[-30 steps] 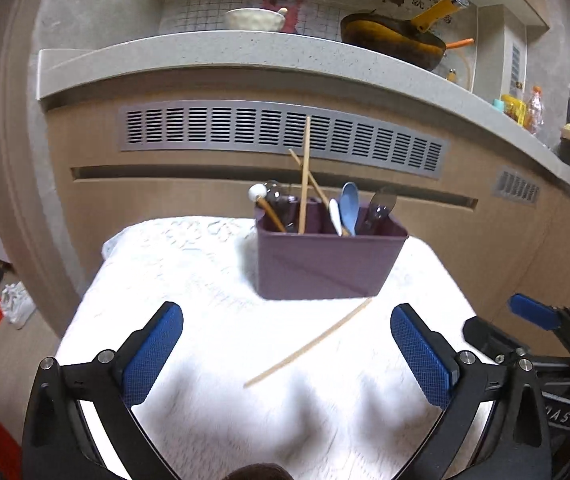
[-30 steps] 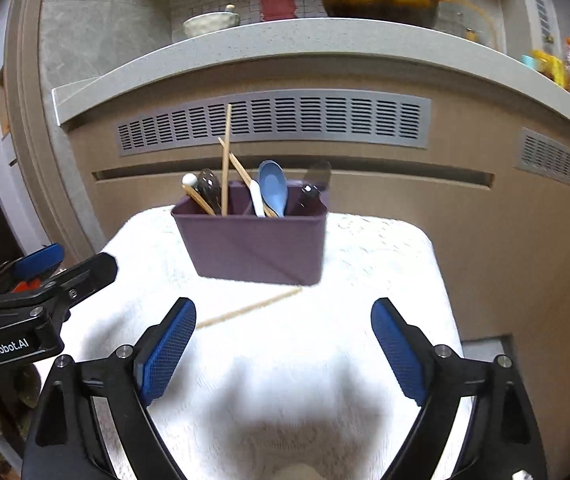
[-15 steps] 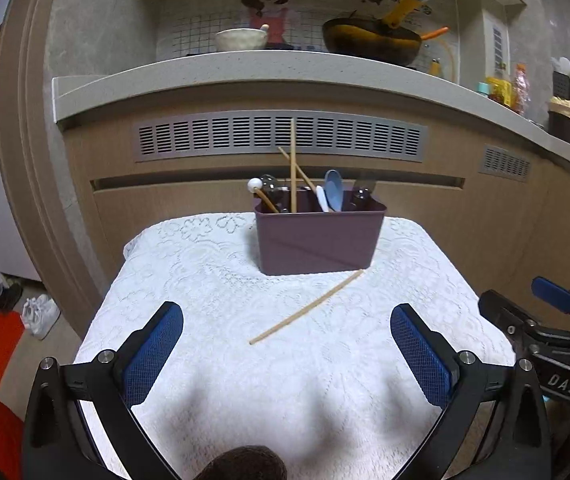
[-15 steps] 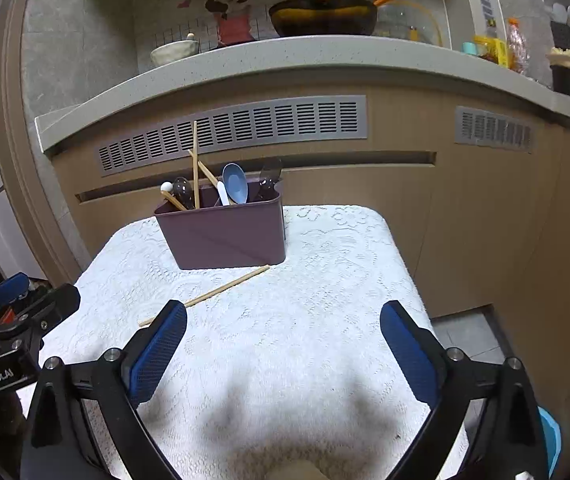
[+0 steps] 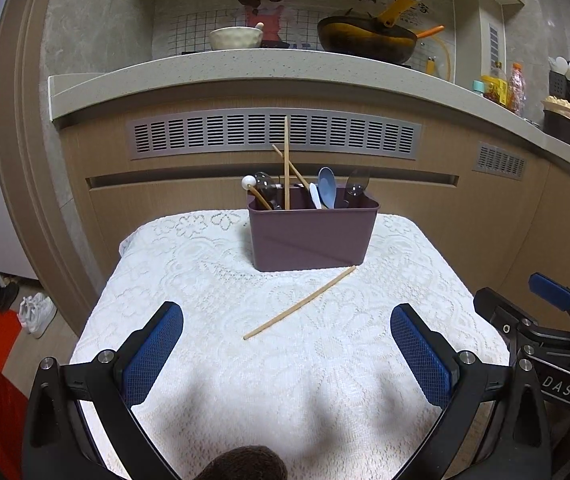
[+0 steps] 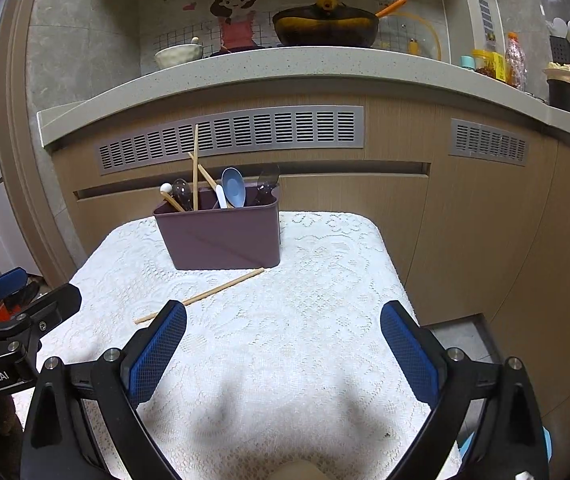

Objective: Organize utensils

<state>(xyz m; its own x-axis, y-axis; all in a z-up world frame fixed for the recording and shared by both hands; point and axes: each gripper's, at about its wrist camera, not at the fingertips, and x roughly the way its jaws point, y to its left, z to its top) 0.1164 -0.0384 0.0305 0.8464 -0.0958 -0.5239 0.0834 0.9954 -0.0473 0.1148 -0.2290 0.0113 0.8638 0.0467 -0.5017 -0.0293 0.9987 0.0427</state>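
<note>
With both the left gripper [image 5: 287, 344] and right gripper [image 6: 283, 340] spread apart and empty, we should pinch the loose chopstick [image 5: 300, 302] mid-length, just before the holder [image 5: 312, 236] at the counter's [image 5: 213, 280] far edge.

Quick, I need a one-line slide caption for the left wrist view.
Open left gripper above a lace tablecloth, facing one loose chopstick lying before the purple utensil caddy.

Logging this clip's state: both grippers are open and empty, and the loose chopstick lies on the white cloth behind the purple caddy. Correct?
One detail is off. The loose chopstick lies in front of the purple caddy, on the camera side, one end near its base, as the left wrist view shows. The left gripper and right gripper are indeed open and empty, above the white cloth.
</note>
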